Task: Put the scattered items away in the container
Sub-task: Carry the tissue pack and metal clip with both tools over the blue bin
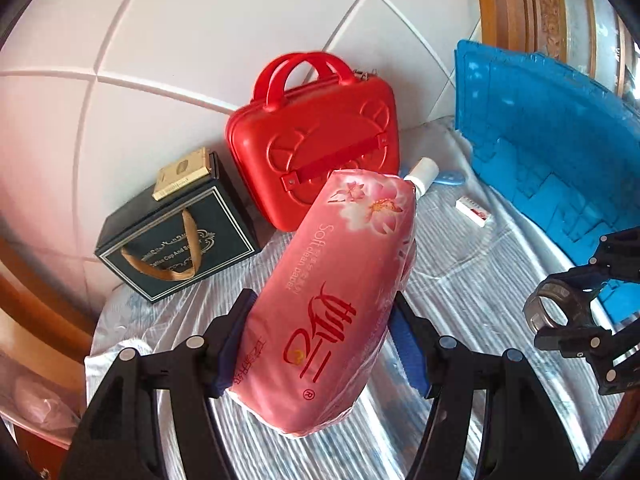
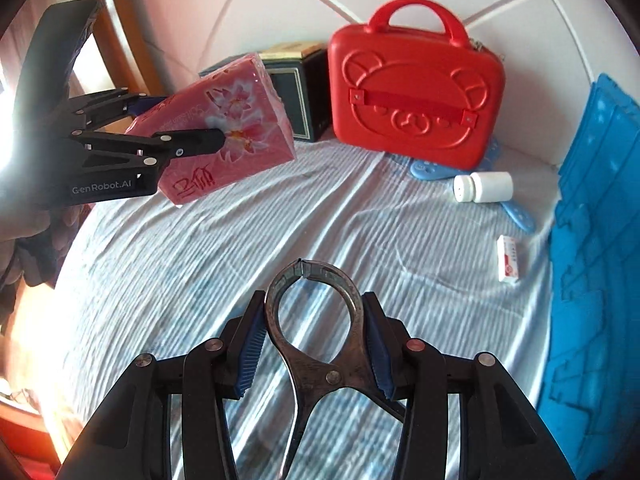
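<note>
We saw both grippers angled downward over the cloth-covered table (image 2: pixel 200 264), each carrying something clear of the surface.

Starting at the left, the left gripper (image 1: pixel 320 344) pinched one pink tissue pack (image 1: pixel 340 292) between its blue pads, the pack pointing away along the fingers toward the wall; from the right wrist camera the same pack (image 2: pixel 224 128) hung in the air above the table's left part.

Behind it against the tiled wall stood one dark gift box (image 1: pixel 176 232) with a small tan box (image 1: pixel 182 174) on top, and just beside that one red case (image 2: pixel 416 96), upright and shut, resting partly on a blue comb (image 2: pixel 432 170).

In the middle, the right gripper (image 2: pixel 316 344) was clamped on one metal nutcracker (image 2: pixel 316 320), its pads pressing the sides of the ring-shaped head.

Further right lay one white bottle (image 2: pixel 484 187) on its side, one small white packet (image 2: pixel 509 258), and one blue mat (image 2: pixel 592 280) propped at the edge.
</note>
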`<action>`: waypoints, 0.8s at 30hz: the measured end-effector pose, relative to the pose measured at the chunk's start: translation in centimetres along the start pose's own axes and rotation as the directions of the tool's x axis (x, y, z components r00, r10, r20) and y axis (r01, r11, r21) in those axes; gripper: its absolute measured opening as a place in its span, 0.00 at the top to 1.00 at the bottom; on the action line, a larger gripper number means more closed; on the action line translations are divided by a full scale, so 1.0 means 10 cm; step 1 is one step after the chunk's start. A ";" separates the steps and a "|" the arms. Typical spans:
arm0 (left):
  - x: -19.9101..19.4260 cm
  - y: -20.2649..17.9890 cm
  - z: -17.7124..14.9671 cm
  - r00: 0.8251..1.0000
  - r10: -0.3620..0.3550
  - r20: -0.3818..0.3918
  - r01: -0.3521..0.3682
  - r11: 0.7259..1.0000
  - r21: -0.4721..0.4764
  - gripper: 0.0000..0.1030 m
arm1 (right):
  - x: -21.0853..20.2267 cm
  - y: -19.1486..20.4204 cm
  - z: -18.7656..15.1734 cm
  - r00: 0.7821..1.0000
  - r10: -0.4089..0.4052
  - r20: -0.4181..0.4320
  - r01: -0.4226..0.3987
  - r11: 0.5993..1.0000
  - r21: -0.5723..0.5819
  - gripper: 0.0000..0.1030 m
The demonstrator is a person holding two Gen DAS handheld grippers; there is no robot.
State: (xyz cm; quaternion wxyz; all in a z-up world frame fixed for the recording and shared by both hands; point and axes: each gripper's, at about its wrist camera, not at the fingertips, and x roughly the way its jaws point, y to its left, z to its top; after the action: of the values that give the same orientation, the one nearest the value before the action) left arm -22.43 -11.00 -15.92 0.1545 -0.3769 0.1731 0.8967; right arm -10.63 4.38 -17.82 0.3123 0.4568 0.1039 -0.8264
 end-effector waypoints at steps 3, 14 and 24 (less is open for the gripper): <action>-0.29 -0.12 0.04 1.000 0.009 0.011 -0.009 1.000 -0.009 0.37 | -0.30 0.05 -0.01 1.000 0.003 0.015 -0.003 1.000 -0.020 0.56; -1.13 -0.57 0.25 0.996 0.061 0.070 -0.059 0.998 -0.029 0.38 | -1.15 -0.03 -0.19 0.998 0.017 0.060 -0.014 0.999 -0.048 0.56; -1.61 -1.04 0.49 0.992 0.093 0.087 -0.087 0.994 -0.067 0.37 | -1.81 -0.22 -0.35 0.988 0.053 0.143 -0.045 0.997 -0.059 0.56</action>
State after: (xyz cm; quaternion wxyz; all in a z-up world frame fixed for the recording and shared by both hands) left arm -10.48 -2.03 -2.94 0.1096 -0.3327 0.1546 0.9238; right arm -2.55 15.38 -5.22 0.3518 0.3893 0.0928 -0.8462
